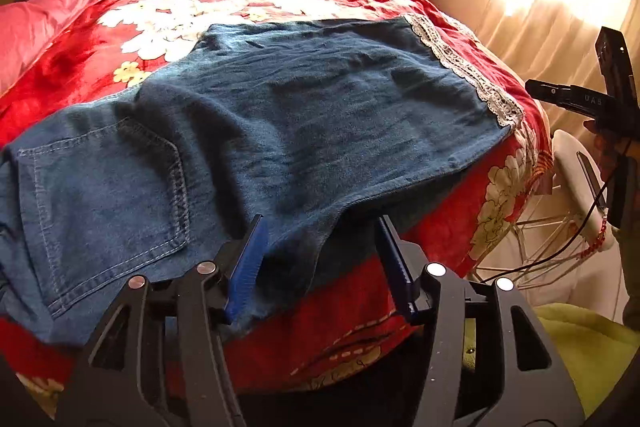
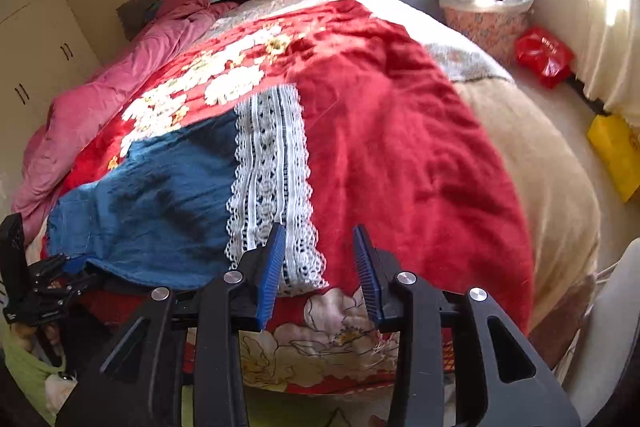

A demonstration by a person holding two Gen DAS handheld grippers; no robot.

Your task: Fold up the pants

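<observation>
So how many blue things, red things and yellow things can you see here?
Blue: 1, the jeans
Red: 2, the blanket and the bag
Yellow: 1, the box
Total: 4

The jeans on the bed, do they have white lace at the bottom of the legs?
Yes, a band of white lace trim runs along the leg end of the blue jeans lying on the red floral blanket.
</observation>
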